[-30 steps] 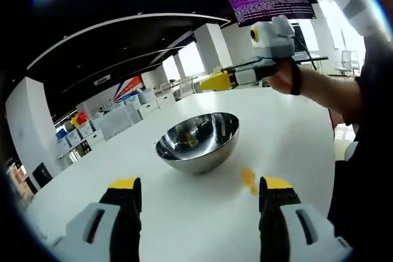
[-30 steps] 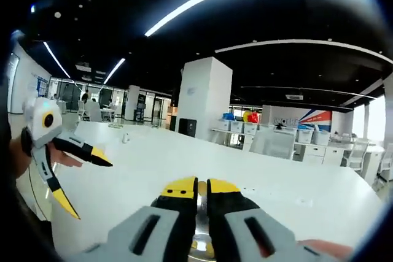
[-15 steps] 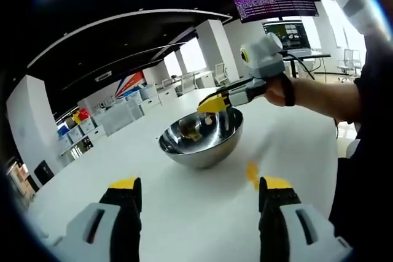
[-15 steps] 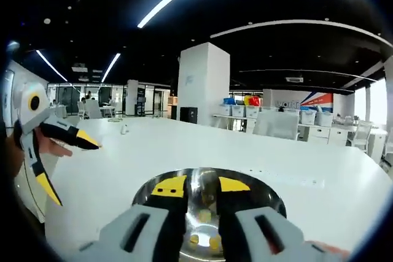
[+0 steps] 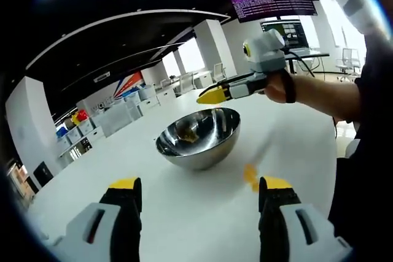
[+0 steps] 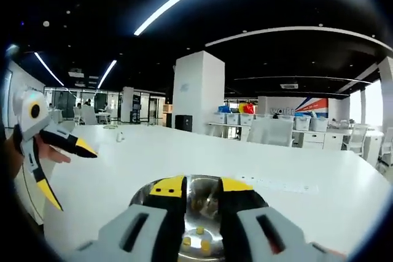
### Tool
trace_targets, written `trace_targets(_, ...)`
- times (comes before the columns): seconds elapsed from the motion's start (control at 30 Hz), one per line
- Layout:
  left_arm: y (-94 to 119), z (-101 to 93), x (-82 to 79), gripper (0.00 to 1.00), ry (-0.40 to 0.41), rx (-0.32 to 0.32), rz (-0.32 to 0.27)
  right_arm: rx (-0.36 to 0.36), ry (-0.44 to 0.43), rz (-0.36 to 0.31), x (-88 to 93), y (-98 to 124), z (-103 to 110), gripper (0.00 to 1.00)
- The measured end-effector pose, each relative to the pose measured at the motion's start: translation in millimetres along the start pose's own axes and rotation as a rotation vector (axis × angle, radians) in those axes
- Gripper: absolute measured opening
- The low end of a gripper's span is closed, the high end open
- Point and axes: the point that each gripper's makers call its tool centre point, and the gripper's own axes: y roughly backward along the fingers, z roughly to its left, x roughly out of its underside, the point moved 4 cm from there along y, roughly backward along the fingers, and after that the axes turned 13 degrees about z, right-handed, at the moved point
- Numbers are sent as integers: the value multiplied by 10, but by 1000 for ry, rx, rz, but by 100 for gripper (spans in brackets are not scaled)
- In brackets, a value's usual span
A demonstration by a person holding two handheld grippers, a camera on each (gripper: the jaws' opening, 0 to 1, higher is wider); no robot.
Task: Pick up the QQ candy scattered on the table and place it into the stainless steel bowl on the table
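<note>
- The left gripper [image 5: 199,196] is held low over the white table [image 5: 295,133], its two yellow-tipped jaws spread wide apart with nothing between them.
- In the left gripper view, the steel bowl [image 5: 198,140] is seen ahead of the jaws, standing on the table, with yellow candy [image 5: 191,134] lying inside it.
- One loose yellow candy [image 5: 249,177] lies on the table just beside the bowl, close to the tip of the right-hand jaw in that view.
- The right gripper [image 5: 206,97] is held out by a hand [image 5: 279,87] on an outstretched forearm, its yellow tips poised above the far rim of the bowl.
- In the right gripper view, the right gripper [image 6: 201,183] is pointed down at the bowl [image 6: 202,204], which is seen directly beneath and between its jaws.
- Those jaws are parted by a narrow gap, and nothing is held in it.
- Several small yellow candies [image 6: 200,231] are seen at the bottom of the bowl through that gap.
- The left gripper [image 6: 66,167] appears at the left edge of the right gripper view, well apart from the bowl, with its jaws spread wide.
</note>
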Motion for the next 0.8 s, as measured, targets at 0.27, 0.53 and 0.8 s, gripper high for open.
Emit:
trace_targets(0.27,8,-2,2,78,-3,-4,2,2,26,-99,-244,240,16,19)
trace_targets(0.53,21,29,8,77,-9,-21,6,-103,83,-252,-532,624,366,18)
trace_targets(0.8,58,57,0,77,-8,-38,0,-272,204,-154,56,568,1057,18)
